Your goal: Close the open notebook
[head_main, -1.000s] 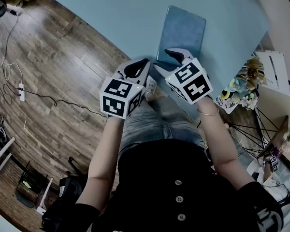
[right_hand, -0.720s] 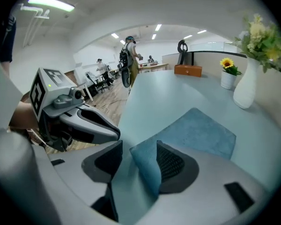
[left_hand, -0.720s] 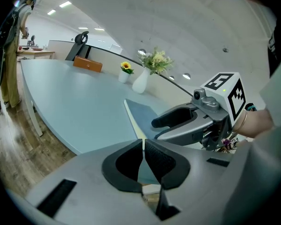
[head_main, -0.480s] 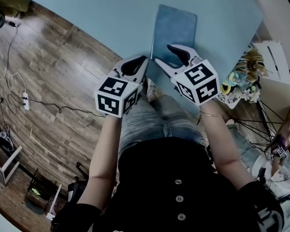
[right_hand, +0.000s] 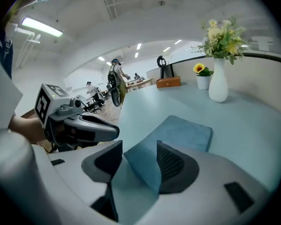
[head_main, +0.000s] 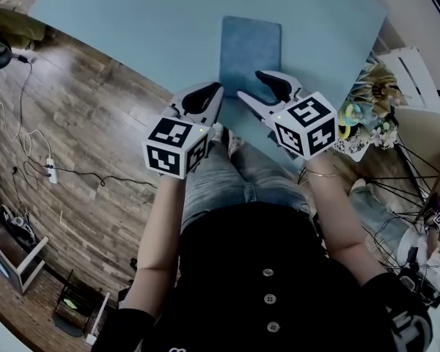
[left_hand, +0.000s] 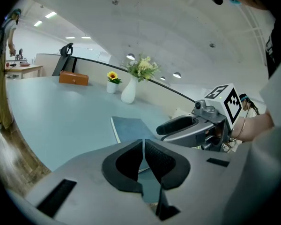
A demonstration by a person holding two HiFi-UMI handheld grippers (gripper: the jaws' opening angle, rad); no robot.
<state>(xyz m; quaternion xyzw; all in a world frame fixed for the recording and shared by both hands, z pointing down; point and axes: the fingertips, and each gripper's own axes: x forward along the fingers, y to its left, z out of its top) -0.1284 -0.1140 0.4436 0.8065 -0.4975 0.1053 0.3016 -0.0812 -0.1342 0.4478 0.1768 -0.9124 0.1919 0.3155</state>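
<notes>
I can read no word, number or brand name on anything here. The only printed marks are the black-and-white square patterns on the left cube [head_main: 177, 147] of my left tongs [head_main: 218, 88] and, at about three o'clock from it in the head view, on the right cube [head_main: 306, 125] of my right tongs [head_main: 248, 83]. They are blocky codes, not letters, and they show again at two o'clock in the left gripper view and at nine o'clock in the right gripper view.
</notes>
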